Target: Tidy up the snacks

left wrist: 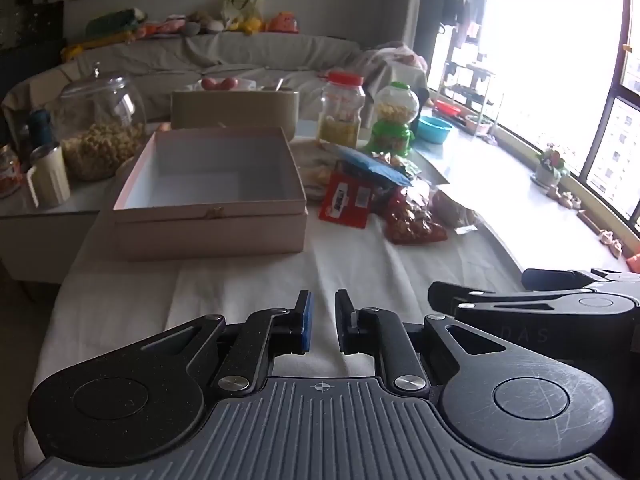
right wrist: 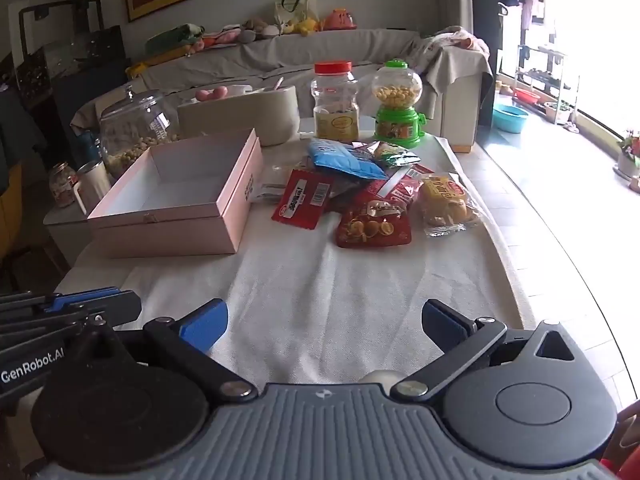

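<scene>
**Both grippers hover, nothing held**

Left gripper [left wrist: 322, 322]: jaws drawn together, nothing between them, above the white cloth [right wrist: 320, 280]. Right gripper [right wrist: 325, 326]: jaws wide apart, nothing between them. Pink box [right wrist: 180, 200] sits open, nothing inside. Snack pile [right wrist: 372, 196] lies just right of the box; red packet [right wrist: 304, 200] is nearest it. Jar [right wrist: 335, 102] and green dispenser [right wrist: 398, 106] stand behind the pile.

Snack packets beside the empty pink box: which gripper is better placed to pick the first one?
Probably the right gripper: open jaws, facing the snack packets. The left gripper is shut, nearer the pink box.
</scene>
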`<act>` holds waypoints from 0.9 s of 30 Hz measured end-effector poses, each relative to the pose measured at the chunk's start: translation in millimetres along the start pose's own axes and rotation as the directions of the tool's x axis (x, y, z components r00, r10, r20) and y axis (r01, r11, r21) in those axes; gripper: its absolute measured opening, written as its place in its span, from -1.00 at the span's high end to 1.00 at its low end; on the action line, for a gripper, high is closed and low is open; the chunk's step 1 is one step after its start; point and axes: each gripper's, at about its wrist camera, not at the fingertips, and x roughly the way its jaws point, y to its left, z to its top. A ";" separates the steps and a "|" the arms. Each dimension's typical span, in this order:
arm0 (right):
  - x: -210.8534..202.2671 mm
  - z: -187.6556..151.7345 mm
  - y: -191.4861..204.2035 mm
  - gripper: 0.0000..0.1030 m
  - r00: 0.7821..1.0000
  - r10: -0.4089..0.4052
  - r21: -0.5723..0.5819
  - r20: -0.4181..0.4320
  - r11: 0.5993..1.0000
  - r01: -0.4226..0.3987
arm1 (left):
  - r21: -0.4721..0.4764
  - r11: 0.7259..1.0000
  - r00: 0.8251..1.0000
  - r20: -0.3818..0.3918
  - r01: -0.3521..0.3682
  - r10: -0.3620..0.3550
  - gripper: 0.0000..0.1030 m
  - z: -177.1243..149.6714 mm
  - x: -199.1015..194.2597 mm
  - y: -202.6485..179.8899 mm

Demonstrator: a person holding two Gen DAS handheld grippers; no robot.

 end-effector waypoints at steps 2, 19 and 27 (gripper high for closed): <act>-2.1 -1.7 -5.1 -1.00 1.000 0.002 -0.009 -0.004 1.000 -0.002 | 0.000 1.000 1.000 -0.001 0.002 -0.002 0.70 -1.1 -0.8 -0.6; -6.0 -0.6 -28.4 -1.00 1.000 0.004 -0.021 -0.009 1.000 -0.004 | -0.033 0.999 1.000 -0.014 0.011 -0.012 0.70 -1.3 -1.0 4.4; -6.9 -0.2 -27.8 -1.00 1.000 0.008 -0.021 -0.010 1.000 -0.008 | -0.033 0.999 1.000 -0.012 0.023 -0.023 0.70 -1.2 -1.2 5.0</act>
